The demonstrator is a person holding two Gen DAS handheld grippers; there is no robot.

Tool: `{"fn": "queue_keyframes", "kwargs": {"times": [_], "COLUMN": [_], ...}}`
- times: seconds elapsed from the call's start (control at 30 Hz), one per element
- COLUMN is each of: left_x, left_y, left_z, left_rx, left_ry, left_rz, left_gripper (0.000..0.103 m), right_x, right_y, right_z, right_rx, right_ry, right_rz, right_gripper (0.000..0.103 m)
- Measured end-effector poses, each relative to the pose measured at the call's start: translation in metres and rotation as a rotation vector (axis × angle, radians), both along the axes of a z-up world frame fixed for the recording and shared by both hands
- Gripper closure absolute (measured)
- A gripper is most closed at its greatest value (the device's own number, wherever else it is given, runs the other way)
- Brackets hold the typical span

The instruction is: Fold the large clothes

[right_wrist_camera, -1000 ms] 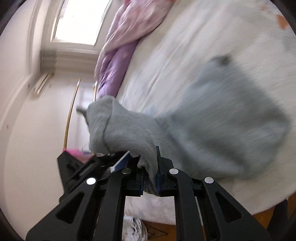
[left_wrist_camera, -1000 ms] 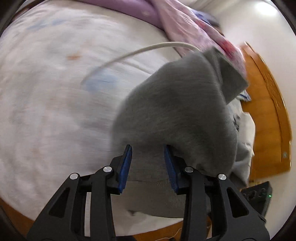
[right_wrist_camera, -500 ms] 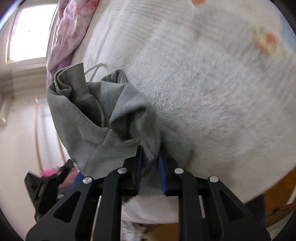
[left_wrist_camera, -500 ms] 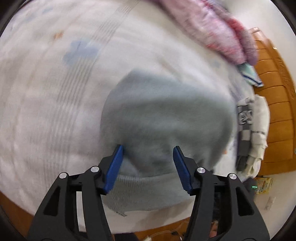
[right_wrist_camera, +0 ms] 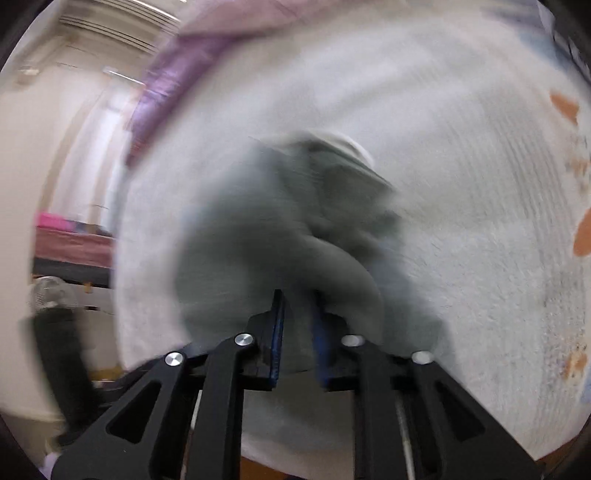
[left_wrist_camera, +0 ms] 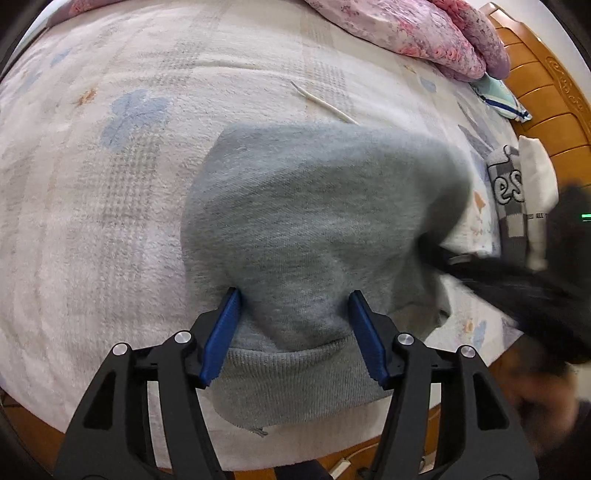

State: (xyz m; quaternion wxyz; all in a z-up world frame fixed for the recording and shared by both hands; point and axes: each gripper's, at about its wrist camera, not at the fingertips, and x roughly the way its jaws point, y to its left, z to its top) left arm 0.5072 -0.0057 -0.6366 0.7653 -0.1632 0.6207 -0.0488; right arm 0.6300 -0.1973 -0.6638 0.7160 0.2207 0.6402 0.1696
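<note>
A grey sweatshirt [left_wrist_camera: 314,229] lies folded over itself on the white fleece bed cover [left_wrist_camera: 110,184], its ribbed hem toward me. My left gripper [left_wrist_camera: 295,325] is open, its blue pads straddling the cloth just above the hem without pinching it. The right gripper shows as a dark blur at the sweatshirt's right edge in the left wrist view [left_wrist_camera: 491,280]. In the blurred right wrist view my right gripper [right_wrist_camera: 299,328] is nearly closed, with grey sweatshirt cloth [right_wrist_camera: 258,251] between its pads.
Pink floral bedding [left_wrist_camera: 406,26] is piled at the far side. A white cord [left_wrist_camera: 321,101] lies beyond the sweatshirt. Folded grey-and-white clothes [left_wrist_camera: 517,192] sit at the right by the wooden headboard [left_wrist_camera: 546,99]. The bed's near edge [left_wrist_camera: 258,454] is just below the hem.
My left gripper has opened wider over the sweatshirt. My right gripper has swung the upper cloth across and down onto the garment; its view is now blurred by motion.
</note>
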Motion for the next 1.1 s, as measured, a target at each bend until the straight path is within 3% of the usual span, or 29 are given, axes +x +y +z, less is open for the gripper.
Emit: {"fn": "queue_keyframes", "kwargs": {"times": [0.03, 0.13, 0.23, 0.3, 0.33, 0.37, 0.43, 0.47, 0.5, 0.53, 0.67, 0.83, 0.93, 1.07, 1.1], "left_x": [-0.001, -0.007, -0.02, -0.024, -0.024, -0.023, -0.021, -0.02, -0.02, -0.02, -0.017, -0.02, -0.027, -0.037, -0.04], "left_y": [0.007, 0.033, 0.066, 0.076, 0.074, 0.069, 0.066, 0.067, 0.068, 0.069, 0.064, 0.064, 0.067, 0.067, 0.066], "left_z": [0.003, 0.009, 0.003, -0.016, -0.029, -0.039, -0.042, -0.044, -0.047, -0.049, -0.045, -0.043, -0.045, -0.041, -0.042], "left_rx": [-0.036, -0.125, -0.153, -0.23, -0.295, -0.307, -0.278, -0.289, -0.301, -0.306, -0.274, -0.306, -0.339, -0.351, -0.368], "left_ry": [-0.005, -0.02, 0.0, 0.061, 0.115, 0.144, 0.125, 0.128, 0.138, 0.142, 0.124, 0.098, 0.089, 0.062, 0.064], "left_rz": [0.023, 0.149, 0.269, 0.298, 0.281, 0.256, 0.239, 0.24, 0.255, 0.261, 0.228, 0.211, 0.223, 0.208, 0.213], "left_gripper": [0.043, 0.039, 0.039, 0.039, 0.039, 0.038, 0.035, 0.033, 0.032, 0.031, 0.031, 0.033, 0.033, 0.033, 0.033], "right_x": [-0.003, -0.012, -0.018, -0.021, -0.022, -0.023, -0.024, -0.026, -0.028, -0.028, -0.025, -0.027, -0.024, -0.027, -0.028], "right_y": [-0.005, -0.028, -0.035, -0.032, -0.037, -0.04, -0.049, -0.056, -0.063, -0.071, -0.087, -0.071, -0.066, -0.059, -0.049], "right_z": [-0.013, -0.045, -0.042, -0.032, -0.032, -0.028, -0.019, -0.015, -0.011, -0.007, -0.016, -0.051, -0.061, -0.064, -0.061], "right_rx": [-0.017, 0.096, 0.128, 0.125, 0.133, 0.163, 0.197, 0.215, 0.209, 0.16, 0.139, 0.218, 0.307, 0.436, 0.416], "right_ry": [0.045, 0.126, 0.148, 0.139, 0.132, 0.121, 0.108, 0.096, 0.077, 0.052, 0.027, 0.094, 0.082, 0.116, 0.099], "right_rz": [0.005, -0.071, -0.096, -0.084, -0.077, -0.061, -0.057, -0.061, -0.065, -0.066, -0.011, 0.146, 0.164, 0.183, 0.224], "right_gripper": [0.103, 0.103, 0.103, 0.103, 0.101, 0.097, 0.085, 0.072, 0.05, 0.043, 0.038, 0.036, 0.023, 0.022, 0.022]}}
